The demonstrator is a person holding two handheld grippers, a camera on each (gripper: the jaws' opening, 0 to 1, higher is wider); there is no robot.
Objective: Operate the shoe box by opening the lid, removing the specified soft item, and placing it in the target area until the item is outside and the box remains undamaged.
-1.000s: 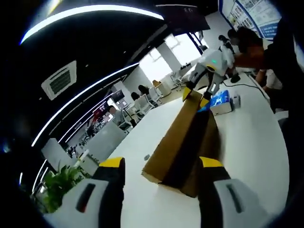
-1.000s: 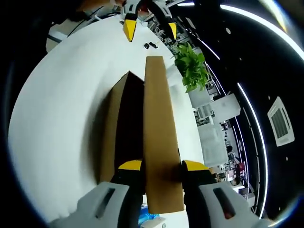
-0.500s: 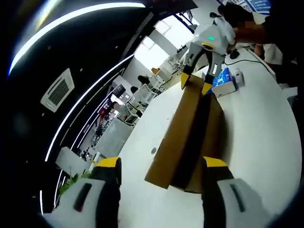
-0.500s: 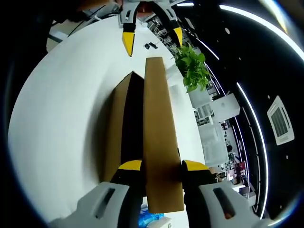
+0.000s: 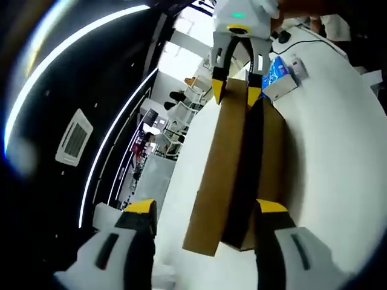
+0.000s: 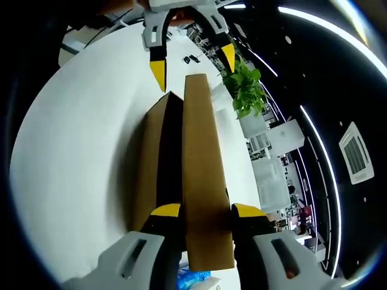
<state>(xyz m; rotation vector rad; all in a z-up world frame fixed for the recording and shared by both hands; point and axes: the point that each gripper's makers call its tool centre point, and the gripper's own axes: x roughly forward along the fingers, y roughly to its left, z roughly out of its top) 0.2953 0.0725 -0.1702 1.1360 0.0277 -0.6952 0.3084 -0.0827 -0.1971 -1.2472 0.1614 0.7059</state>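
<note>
My right gripper (image 6: 205, 212) clamped raised lid (image 6: 202, 175) edge between yellow-tipped jaws. Shoe box (image 6: 148, 163) lay lengthwise on white counter (image 6: 72, 139), lid tilted up, dark gap beneath; contents not visible. My left gripper (image 6: 190, 57) hovered at far end, jaws apart, nothing held. Blue packet (image 5: 279, 69) sat just beside box. Potted plant (image 6: 245, 87) stood beyond counter edge.

No readable text

The brown shoe box (image 6: 196, 181) bears no legible print; markings on the blue-and-white packet (image 5: 279, 67) are too blurred to read.
</note>
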